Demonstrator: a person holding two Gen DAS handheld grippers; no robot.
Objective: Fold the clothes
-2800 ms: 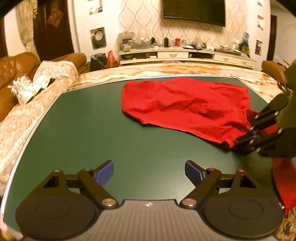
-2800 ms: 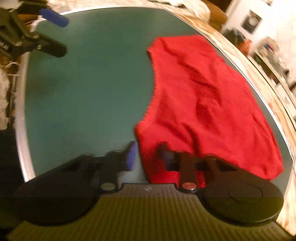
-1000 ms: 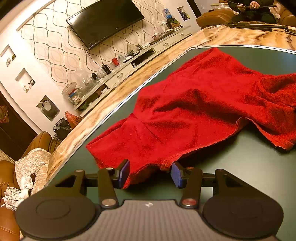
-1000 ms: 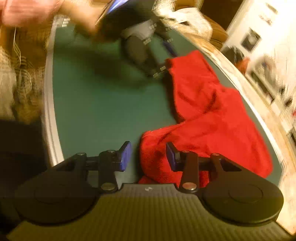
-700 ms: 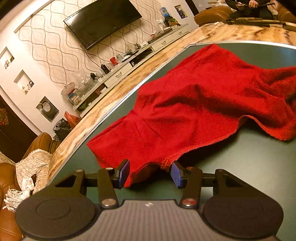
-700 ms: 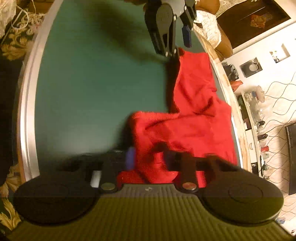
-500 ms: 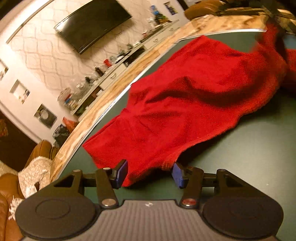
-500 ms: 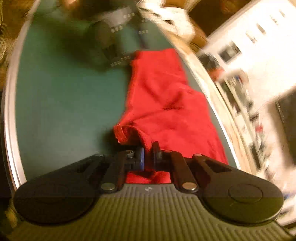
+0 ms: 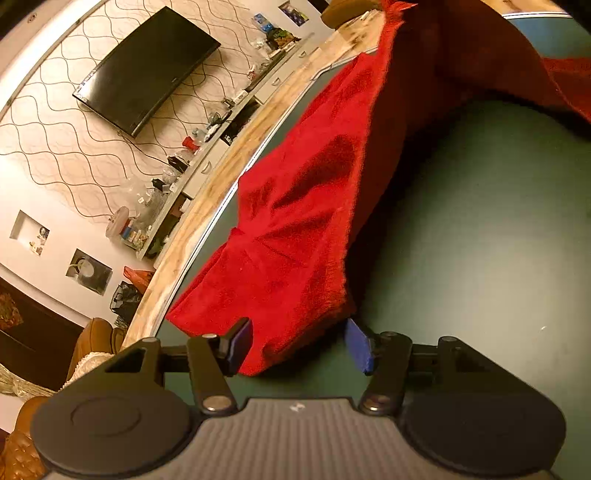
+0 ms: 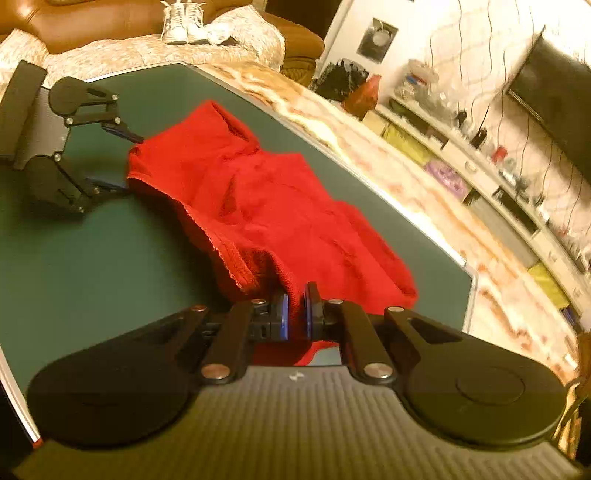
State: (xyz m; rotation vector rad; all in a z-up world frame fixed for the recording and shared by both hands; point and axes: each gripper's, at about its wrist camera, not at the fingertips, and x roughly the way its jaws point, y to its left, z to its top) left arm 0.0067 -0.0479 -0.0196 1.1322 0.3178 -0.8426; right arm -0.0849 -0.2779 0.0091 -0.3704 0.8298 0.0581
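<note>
A red knitted garment (image 9: 295, 221) lies on the dark green table (image 9: 480, 240). My left gripper (image 9: 297, 345) is open, its blue pads on either side of the garment's near corner, which sits between them. In the right wrist view my right gripper (image 10: 295, 314) is shut on a fold of the red garment (image 10: 266, 206) and holds that edge lifted above the table (image 10: 92, 251). The left gripper (image 10: 118, 162) shows there at the garment's far end. In the left wrist view the lifted end rises out of frame at top right.
A wood-patterned floor strip (image 10: 424, 192) runs along the table's far edge. A low cabinet (image 10: 498, 184) with bottles and a wall TV (image 9: 147, 66) stand behind. A brown sofa (image 10: 110, 18) with white shoes (image 10: 184, 22) is at the left.
My right gripper closed on the garment's edge and lifted it, pulling the cloth taut upward. My left gripper stayed open around the opposite corner.
</note>
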